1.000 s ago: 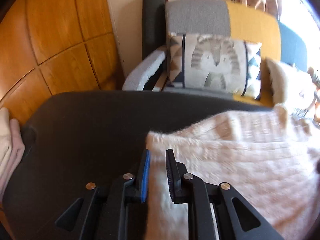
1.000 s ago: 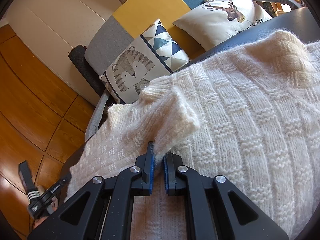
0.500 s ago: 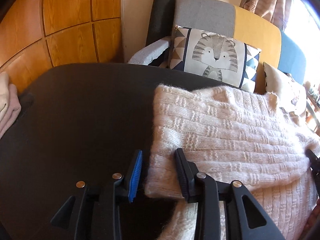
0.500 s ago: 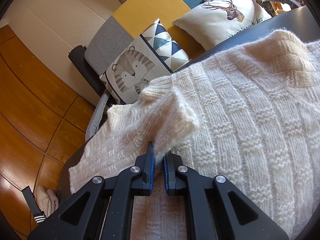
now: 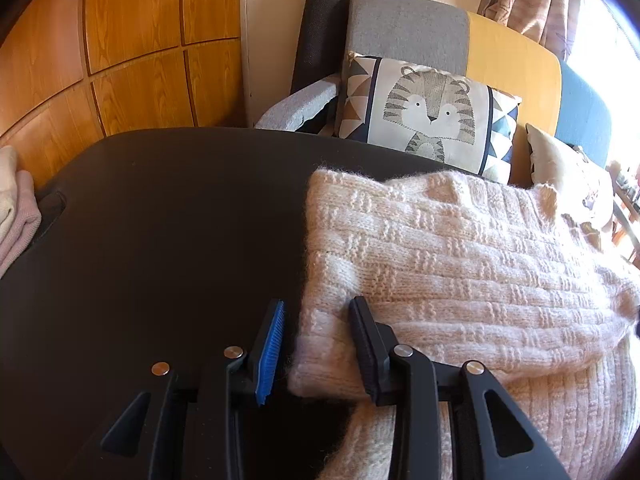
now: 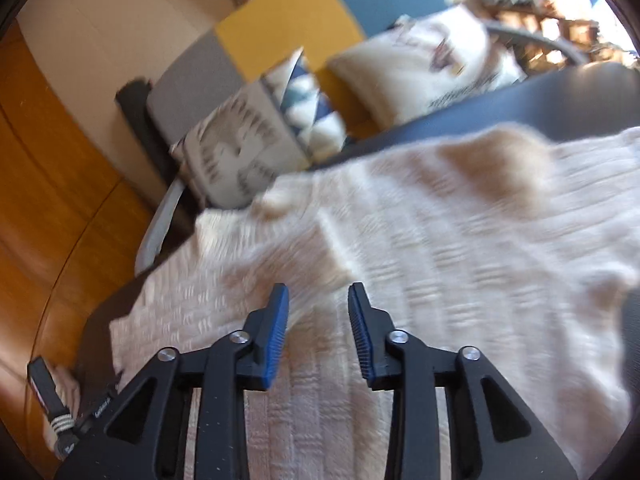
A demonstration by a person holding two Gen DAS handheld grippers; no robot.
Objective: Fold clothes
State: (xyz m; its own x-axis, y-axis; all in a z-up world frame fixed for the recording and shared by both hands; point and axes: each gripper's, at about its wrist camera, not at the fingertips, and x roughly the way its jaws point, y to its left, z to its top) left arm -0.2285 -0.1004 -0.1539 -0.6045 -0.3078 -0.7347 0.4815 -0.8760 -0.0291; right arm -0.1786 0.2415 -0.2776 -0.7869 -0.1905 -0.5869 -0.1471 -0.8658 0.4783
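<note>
A cream knitted sweater [image 5: 460, 264] lies on the black table [image 5: 160, 240], its left part folded over onto the body. My left gripper [image 5: 318, 344] stands open at the near corner of that fold. The cloth lies between its fingers, and the blue pad [image 5: 272, 344] is clear of it. In the blurred right wrist view the sweater [image 6: 420, 260] fills the middle. My right gripper [image 6: 318, 324] hangs just above it with its jaws opening and nothing between them. The folded sleeve end [image 6: 304, 248] lies just ahead of the fingertips.
A sofa [image 5: 408, 28] with a tiger cushion [image 5: 428, 112] and a second cushion [image 6: 424, 64] stands behind the table. A black roll [image 5: 320, 24] leans beside it. Folded clothes [image 5: 14, 208] lie stacked at the table's left end. Wooden panels [image 5: 120, 40] cover the wall.
The left gripper carried the sweater's edge over, lowered it and opened, leaving the fold lying flat. The right gripper has let go of the sleeve end, opened and pulled back upward.
</note>
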